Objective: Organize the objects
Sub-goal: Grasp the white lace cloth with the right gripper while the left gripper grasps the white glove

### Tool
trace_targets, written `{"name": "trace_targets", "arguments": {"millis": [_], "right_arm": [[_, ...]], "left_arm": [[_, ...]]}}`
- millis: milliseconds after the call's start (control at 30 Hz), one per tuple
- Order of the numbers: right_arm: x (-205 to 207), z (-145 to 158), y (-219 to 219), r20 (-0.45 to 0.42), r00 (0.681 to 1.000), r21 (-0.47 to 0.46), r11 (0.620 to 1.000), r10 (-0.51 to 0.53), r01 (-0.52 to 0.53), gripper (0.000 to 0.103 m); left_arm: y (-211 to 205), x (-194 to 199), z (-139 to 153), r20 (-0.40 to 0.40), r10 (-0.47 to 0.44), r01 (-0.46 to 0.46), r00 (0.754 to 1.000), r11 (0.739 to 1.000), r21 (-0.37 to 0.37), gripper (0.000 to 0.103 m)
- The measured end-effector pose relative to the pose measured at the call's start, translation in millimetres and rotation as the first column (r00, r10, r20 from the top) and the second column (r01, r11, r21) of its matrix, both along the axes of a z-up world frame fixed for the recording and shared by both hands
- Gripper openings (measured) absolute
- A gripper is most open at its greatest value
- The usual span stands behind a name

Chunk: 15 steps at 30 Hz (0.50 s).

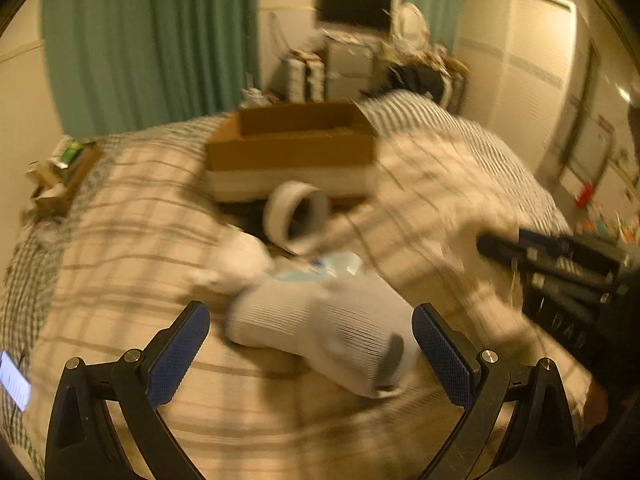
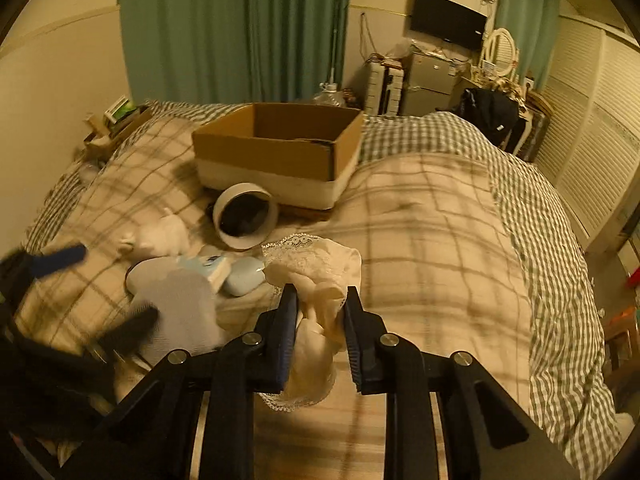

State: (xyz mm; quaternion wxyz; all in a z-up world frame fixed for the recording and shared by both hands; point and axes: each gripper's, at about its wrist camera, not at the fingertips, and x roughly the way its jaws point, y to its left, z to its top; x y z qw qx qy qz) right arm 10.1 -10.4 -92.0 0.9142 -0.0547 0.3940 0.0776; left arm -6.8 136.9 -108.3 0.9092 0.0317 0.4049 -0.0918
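1. Cardboard box (image 2: 276, 148), one only, sits far on the bed (image 2: 432, 240): brown corrugated walls, a pale band around the base, top open. Only bare inner walls show; the floor of the box is hidden from both views.
2. White ring-shaped container (image 2: 245, 216), round and smooth-walled, lies tipped on its side just near of the box, mouth toward the cameras. Something dark sits inside; too dim to identify.
3. Bed cover is soft cloth in two patterns: a beige plaid with wide brown lines in the middle, a small green-grey check along the far and right edges.
4. Right claw (image 2: 320, 300) is closed on a cream lace-trimmed cloth (image 2: 316, 276). The thin fabric is bunched between the two blue pads, scalloped lace showing above and below the grip, held just over the plaid.
5. Left claw (image 1: 312, 320) stands wide open, its two blue textured pads on either side of a white ribbed sock (image 1: 320, 328), not touching it. The sock lies on the plaid, knit ridges visible, a grey patch at its near end. This view is motion-blurred.
6. Small items clustered between sock and ring: one pale blue smooth rounded case (image 2: 244, 276), one light blue-and-white packet (image 2: 212, 266), one crumpled white soft lump (image 2: 160, 238) to the left. Their contents cannot be told.
7. Count: one box, one ring, one sock, one lace cloth, two claws.
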Motion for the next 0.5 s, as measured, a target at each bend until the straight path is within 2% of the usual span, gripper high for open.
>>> {"name": "trace_targets", "arguments": {"millis": [67,133,200,233,267,300,367,433,500], "right_arm": [[1,0,-4,-0.003,1.0,0.001,1.0,-0.006,0.006,0.022],[0,0,-7,-0.005,1.0,0.003,1.0,-0.006,0.006,0.022],[-2,1,-9,-0.005,1.0,0.007,1.0,-0.005,0.005,0.022],[-3,2,-10,-0.003,1.0,0.008,1.0,-0.004,0.004,0.022],[-3,3,-9,0.0,1.0,0.008,1.0,-0.001,0.001,0.022],[-5,5,-7,0.005,1.0,0.009,1.0,0.002,-0.003,0.022],[-7,10,-4,0.02,1.0,0.011,1.0,0.011,-0.011,0.022],[-11,16,-2,0.034,0.999,0.014,1.0,0.018,-0.018,0.022],[-14,22,-1,0.05,0.998,0.019,0.999,0.027,-0.028,0.022]], "left_arm": [[-17,5,-14,-0.044,-0.032,0.034,0.999,0.998,0.06,0.103],[-24,9,-21,-0.064,-0.058,0.062,0.996,0.996,0.06,0.103],[-25,15,-28,-0.101,-0.077,0.08,0.992,0.996,0.027,0.098],[-23,17,-31,-0.117,-0.1,0.1,0.988,0.995,-0.007,0.088],[-21,17,-31,-0.124,-0.109,0.107,0.986,0.994,-0.028,0.082],[-19,16,-31,-0.121,-0.109,0.104,0.987,0.994,-0.042,0.08],[-16,12,-25,-0.106,-0.115,0.11,0.988,0.993,-0.051,0.063],[-15,4,-16,-0.079,-0.116,0.113,0.99,0.992,-0.049,0.055],[-12,-1,-2,-0.048,-0.121,0.119,0.991,0.992,-0.053,0.052]]}}
